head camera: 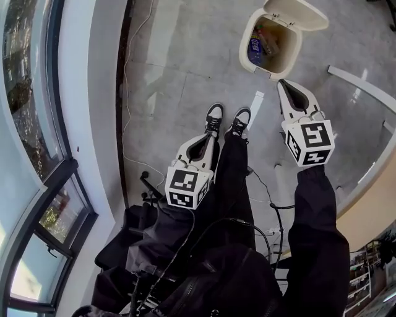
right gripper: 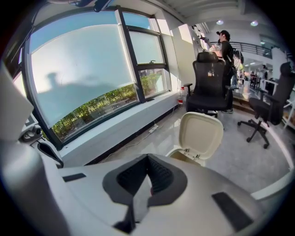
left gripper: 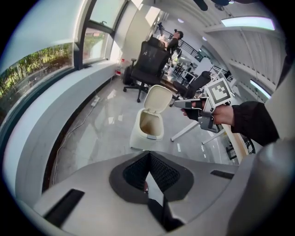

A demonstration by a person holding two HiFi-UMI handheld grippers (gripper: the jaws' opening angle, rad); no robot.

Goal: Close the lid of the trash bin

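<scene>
The cream trash bin (head camera: 291, 57) stands on the grey floor at the upper right of the head view, with rubbish inside. Its lid (head camera: 298, 12) is tipped up and back on the far side. My right gripper (head camera: 282, 83) is shut and empty, its tip just short of the bin's near rim. In the right gripper view the raised lid (right gripper: 201, 134) stands right beyond the shut right gripper (right gripper: 148, 157). My left gripper (head camera: 212, 137) hangs lower, over the shoes, shut and empty. From the left gripper (left gripper: 149, 155) the bin (left gripper: 138, 136) and lid (left gripper: 157, 98) show ahead.
A window wall and sill (head camera: 93, 93) run along the left, with a cable (head camera: 131, 80) on the floor beside them. White table legs (head camera: 362, 86) lie right of the bin. Office chairs (right gripper: 207, 85) and a person (right gripper: 226, 44) stand beyond the bin.
</scene>
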